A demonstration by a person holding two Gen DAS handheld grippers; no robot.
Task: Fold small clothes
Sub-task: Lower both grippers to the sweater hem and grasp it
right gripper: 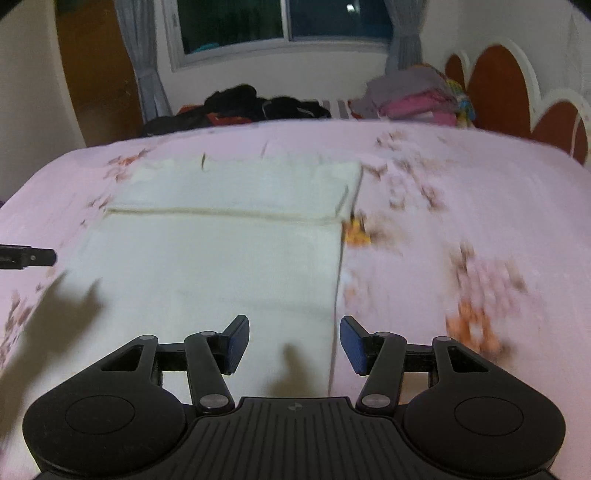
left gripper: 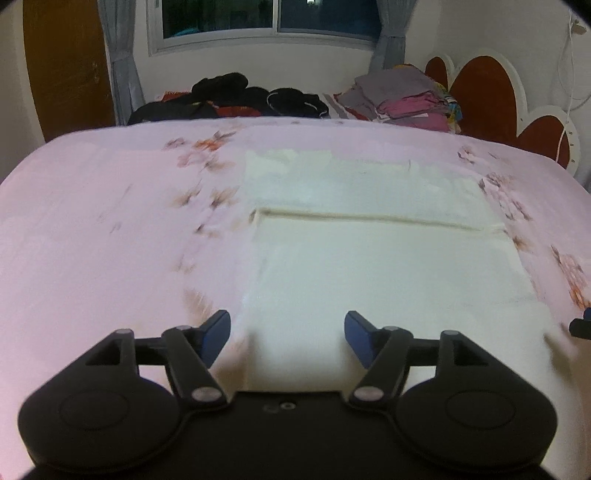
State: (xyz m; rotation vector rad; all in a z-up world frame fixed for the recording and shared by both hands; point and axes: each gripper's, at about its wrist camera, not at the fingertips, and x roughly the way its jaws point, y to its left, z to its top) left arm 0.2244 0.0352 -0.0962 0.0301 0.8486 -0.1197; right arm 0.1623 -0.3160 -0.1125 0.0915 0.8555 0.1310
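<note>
A cream-white garment point(left gripper: 369, 258) lies flat on the pink flowered bedspread point(left gripper: 110, 240), with a folded edge running across its middle. My left gripper point(left gripper: 286, 338) is open and empty, just above the garment's near left corner. In the right wrist view the garment point(right gripper: 221, 266) lies left of centre, its right edge running toward me. My right gripper point(right gripper: 293, 341) is open and empty over the garment's near right edge. The tip of the left gripper point(right gripper: 33, 256) shows at the left edge of that view, and the right gripper's tip point(left gripper: 580, 325) at the right edge of the left wrist view.
At the far side of the bed lie a heap of dark clothes point(left gripper: 229, 98) and a stack of folded grey and pink clothes point(left gripper: 406, 98). A red and white headboard point(left gripper: 487, 96) stands at the right. A window point(left gripper: 269, 18) and a wooden door point(left gripper: 66, 70) are behind.
</note>
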